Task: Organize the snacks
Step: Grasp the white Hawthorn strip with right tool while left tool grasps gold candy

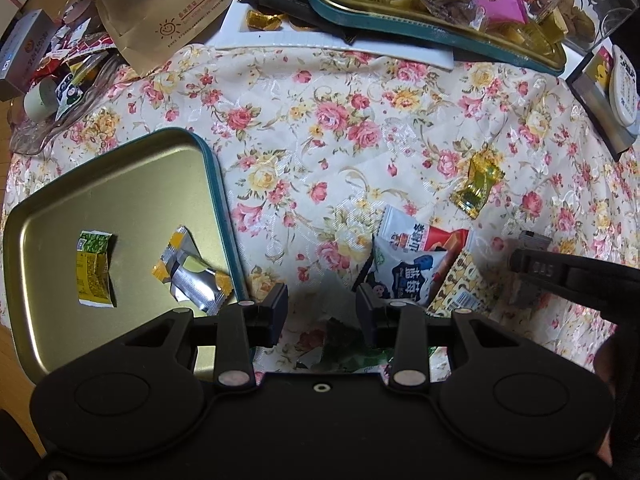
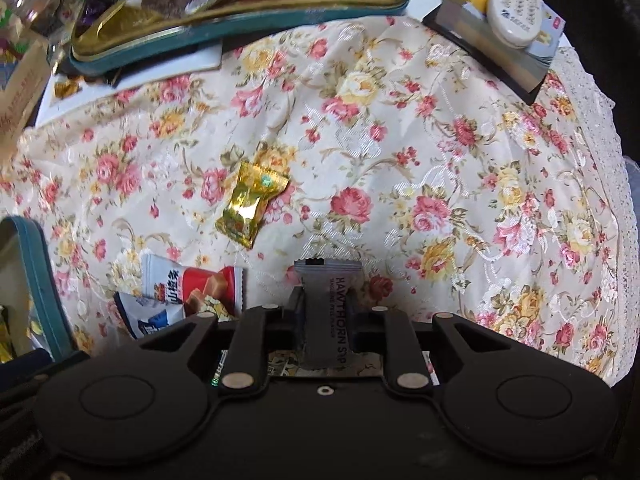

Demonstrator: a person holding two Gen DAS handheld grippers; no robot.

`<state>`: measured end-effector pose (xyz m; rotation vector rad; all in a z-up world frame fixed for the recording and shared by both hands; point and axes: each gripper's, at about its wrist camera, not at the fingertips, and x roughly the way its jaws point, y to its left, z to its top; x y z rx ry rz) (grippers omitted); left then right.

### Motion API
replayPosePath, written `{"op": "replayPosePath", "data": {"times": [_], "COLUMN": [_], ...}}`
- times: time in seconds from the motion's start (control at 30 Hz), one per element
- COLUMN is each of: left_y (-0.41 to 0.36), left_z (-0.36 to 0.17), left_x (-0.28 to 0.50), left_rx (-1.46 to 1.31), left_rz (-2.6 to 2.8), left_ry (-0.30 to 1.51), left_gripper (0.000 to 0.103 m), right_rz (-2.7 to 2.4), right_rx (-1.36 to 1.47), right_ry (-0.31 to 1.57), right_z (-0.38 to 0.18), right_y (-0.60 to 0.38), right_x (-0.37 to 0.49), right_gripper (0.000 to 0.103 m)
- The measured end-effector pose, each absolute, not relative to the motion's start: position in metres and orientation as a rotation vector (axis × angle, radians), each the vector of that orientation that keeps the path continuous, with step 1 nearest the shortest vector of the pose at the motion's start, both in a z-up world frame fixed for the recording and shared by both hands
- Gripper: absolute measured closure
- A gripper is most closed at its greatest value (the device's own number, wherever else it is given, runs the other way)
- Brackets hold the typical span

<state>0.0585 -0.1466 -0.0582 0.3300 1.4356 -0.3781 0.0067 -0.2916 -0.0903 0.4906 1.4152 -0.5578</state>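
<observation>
**A:** Your right gripper [image 2: 325, 312] points straight down at the floral tablecloth [image 2: 400, 160], jaws pinched tight on a grey hawthorn strip packet [image 2: 326, 304]. The packet stands lengthwise between the pads, its crimped far end poking out past the fingertips.

**B:** And your left gripper [image 1: 322, 308]?

**A:** Also pointing down, jaws standing apart with nothing between them. A green wrapper [image 1: 340, 344] lies on the cloth just under it.

**B:** Where are the other snacks?

**A:** A small pile of packets [image 1: 420, 264] sits just right of your left fingertips, and a gold candy [image 2: 252, 204] lies farther out. The open tin lid [image 1: 120, 184] at near left holds two packets, a green-yellow one [image 1: 94, 268] and a silver-orange one [image 1: 192, 276].
</observation>
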Motion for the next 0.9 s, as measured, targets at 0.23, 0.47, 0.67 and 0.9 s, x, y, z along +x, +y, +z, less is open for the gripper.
{"op": "replayPosePath", "data": {"times": [0.23, 0.47, 0.67, 0.9], "left_y": [-0.162, -0.184, -0.192, -0.19], "left_z": [-0.06, -0.066, -0.07, -0.067], "left_x": [0.051, 0.038, 0.046, 0.049], "left_rx": [0.316, 0.308, 0.248, 0.214], "left_rz": [-0.428, -0.494, -0.445, -0.416], "left_ry": [1.416, 1.436, 1.444, 1.43], "left_gripper": [0.057, 0.057, 0.057, 0.057], "right_rz": [-0.557, -0.566, -0.527, -0.519], "right_rx": [0.563, 0.597, 0.696, 0.766], "right_ry": [1.371, 1.352, 1.325, 1.289], "right_z": [-0.069, -0.061, -0.056, -0.046], "right_y": [-0.313, -0.326, -0.34, -0.349], "right_x": [-0.004, -0.017, -0.029, -0.031], "right_gripper": [0.082, 0.082, 0.082, 0.082]}}
